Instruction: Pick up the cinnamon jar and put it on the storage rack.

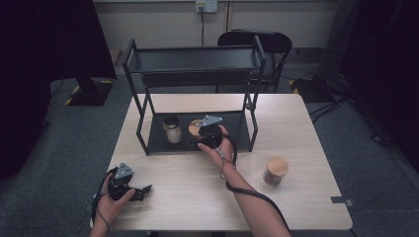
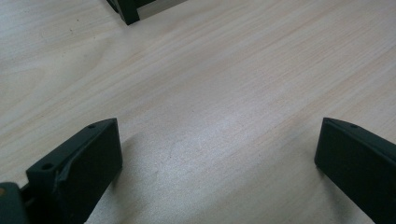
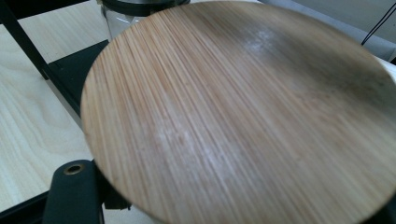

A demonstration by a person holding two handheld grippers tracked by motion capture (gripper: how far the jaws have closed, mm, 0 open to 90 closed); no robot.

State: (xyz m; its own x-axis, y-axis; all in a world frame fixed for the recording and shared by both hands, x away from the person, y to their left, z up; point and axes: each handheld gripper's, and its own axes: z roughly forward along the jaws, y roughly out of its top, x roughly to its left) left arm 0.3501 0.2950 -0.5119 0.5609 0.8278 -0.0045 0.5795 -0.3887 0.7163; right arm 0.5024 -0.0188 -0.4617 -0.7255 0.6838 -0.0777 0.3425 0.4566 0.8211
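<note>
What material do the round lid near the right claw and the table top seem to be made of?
The round lid looks like bamboo or wood with a matte finish: fine parallel brown stripes run across it. The table top looks like pale wood or a wood-look laminate: light, soft grain with a slight sheen.

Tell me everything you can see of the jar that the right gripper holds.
The jar stands on the lower tray of the black rack, beside a dark-lidded jar. Its round lid looks like striped bamboo, flat and level. The right gripper is shut on the jar, below the lid. Its body and contents are hidden.
</note>
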